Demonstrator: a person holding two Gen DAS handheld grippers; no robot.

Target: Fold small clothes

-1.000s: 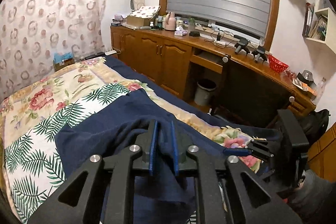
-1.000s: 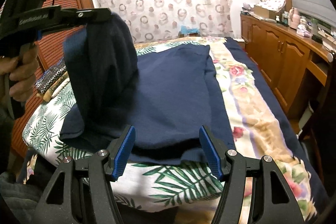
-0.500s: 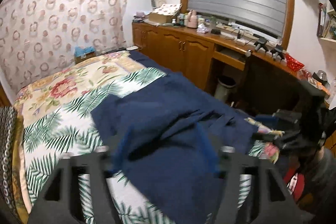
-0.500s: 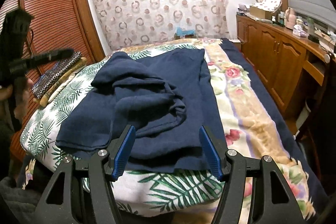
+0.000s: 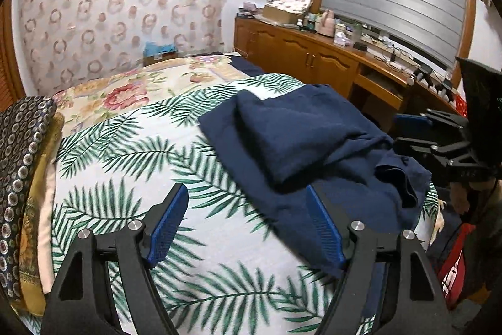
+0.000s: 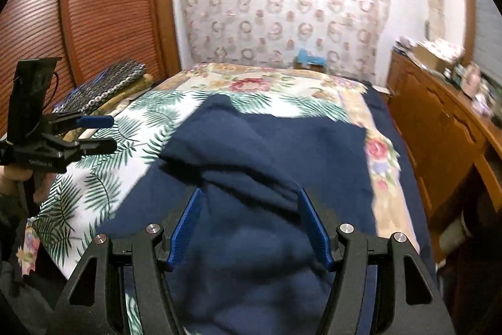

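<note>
A navy garment (image 5: 298, 140) lies on the bed, part of it folded over in a loose, rumpled heap. My left gripper (image 5: 246, 193) is open with nothing in it. It hovers over the leaf-print sheet (image 5: 141, 153), its right finger at the garment's near edge. In the right wrist view the navy garment (image 6: 282, 146) fills the middle. My right gripper (image 6: 250, 193) stands open just above it, and the pads do not press the cloth. Each gripper shows in the other's view: the left gripper (image 6: 106, 134) at the far left, the right gripper (image 5: 398, 131) at the far right.
A stack of folded patterned cloths (image 5: 18, 162) lies along the bed's left side. Wooden cabinets (image 5: 313, 58) with a cluttered top run along the right wall. A louvred wooden door (image 6: 94, 5) stands at the left, a patterned curtain (image 6: 282, 5) behind the bed.
My left gripper opened and let go of the raised navy cloth, which dropped folded onto the garment. It then drew off to the left and lower. My right gripper moved forward over the garment.
</note>
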